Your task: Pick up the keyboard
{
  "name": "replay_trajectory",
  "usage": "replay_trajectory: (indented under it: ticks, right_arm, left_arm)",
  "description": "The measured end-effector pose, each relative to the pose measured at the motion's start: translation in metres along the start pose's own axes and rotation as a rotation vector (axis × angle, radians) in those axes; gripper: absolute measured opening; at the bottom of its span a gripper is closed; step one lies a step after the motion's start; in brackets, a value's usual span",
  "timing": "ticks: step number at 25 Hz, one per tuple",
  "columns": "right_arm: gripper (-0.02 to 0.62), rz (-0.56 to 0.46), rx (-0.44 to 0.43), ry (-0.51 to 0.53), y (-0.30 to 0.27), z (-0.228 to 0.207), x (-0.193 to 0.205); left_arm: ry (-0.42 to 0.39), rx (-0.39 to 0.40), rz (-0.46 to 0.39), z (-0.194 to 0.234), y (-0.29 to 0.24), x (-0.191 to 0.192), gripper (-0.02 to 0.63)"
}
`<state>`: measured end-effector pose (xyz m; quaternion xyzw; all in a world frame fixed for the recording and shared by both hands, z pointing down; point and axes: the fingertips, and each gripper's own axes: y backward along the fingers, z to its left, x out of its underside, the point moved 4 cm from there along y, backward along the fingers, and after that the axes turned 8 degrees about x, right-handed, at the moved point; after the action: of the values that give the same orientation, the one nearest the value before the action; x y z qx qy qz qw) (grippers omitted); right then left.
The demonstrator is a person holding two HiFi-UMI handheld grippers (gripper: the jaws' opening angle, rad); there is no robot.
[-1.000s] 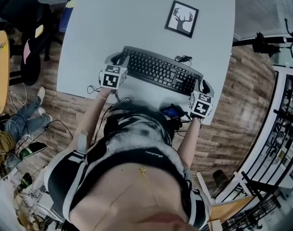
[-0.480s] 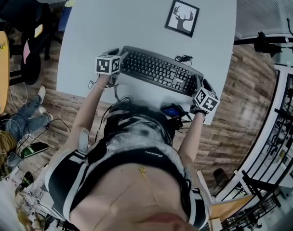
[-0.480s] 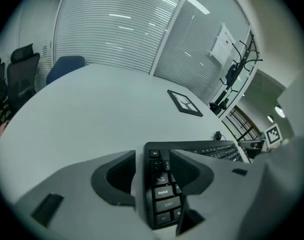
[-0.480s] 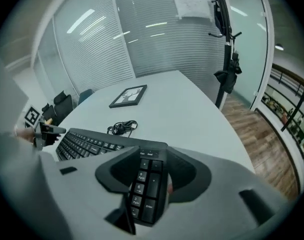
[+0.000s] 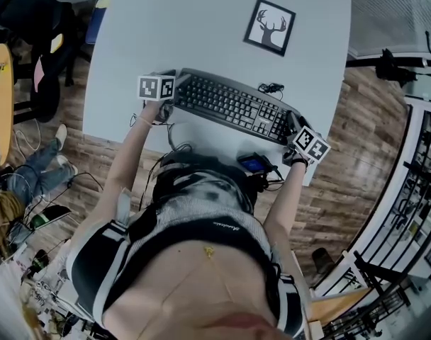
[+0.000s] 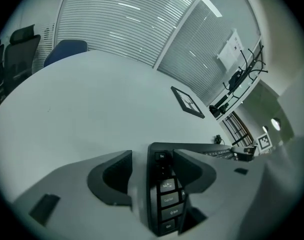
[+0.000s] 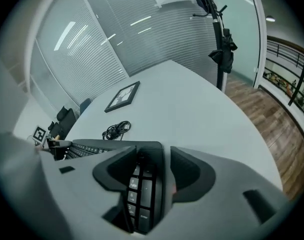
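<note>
The black keyboard (image 5: 230, 105) lies slantwise on the white table (image 5: 166, 27). My left gripper (image 5: 171, 85) is at its left end, my right gripper (image 5: 293, 121) at its right end. Both sets of jaws have just been opening. In the left gripper view the keyboard's end (image 6: 164, 204) sits between the left gripper's (image 6: 157, 176) open jaws, and a strip of table shows beside the left jaw. In the right gripper view the keyboard's right end (image 7: 142, 194) lies between the right gripper's (image 7: 154, 171) spread jaws. The keyboard rests flat on the table.
A framed deer picture (image 5: 268, 27) lies behind the keyboard, and a coiled black cable (image 5: 270, 87) lies by its far edge. A small dark device (image 5: 253, 164) with wires sits at the table's near edge. Chairs stand at the left and a black stand (image 5: 393, 62) at the right.
Both grippers have rolled and sunk onto the keyboard's two ends. Their marker cubes now face sideways instead of up. The keyboard has not moved.
</note>
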<state>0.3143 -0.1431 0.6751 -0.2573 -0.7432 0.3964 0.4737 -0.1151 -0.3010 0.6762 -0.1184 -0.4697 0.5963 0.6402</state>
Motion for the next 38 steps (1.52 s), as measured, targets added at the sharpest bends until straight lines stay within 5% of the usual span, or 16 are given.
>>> replay_trajectory:
  ticks: [6,19,34,38]
  right_arm:
    - [0.221,0.004,-0.124,-0.06,-0.004,0.002,0.001]
    - [0.196,-0.031,-0.127,-0.054,-0.005,0.007,0.002]
    - [0.19,-0.051,-0.149,-0.044,-0.005,0.006,0.0]
    - [0.189,-0.062,-0.159,-0.049,-0.006,0.008,0.0]
  left_arm:
    - [0.014,0.05,-0.019,0.003,0.002,0.0,0.233]
    - [-0.034,0.027,-0.048,-0.005,-0.002,0.005,0.232]
    - [-0.034,0.107,-0.06,-0.008,-0.006,0.006,0.195]
    - [-0.056,0.053,-0.089,-0.008,0.006,0.0,0.195]
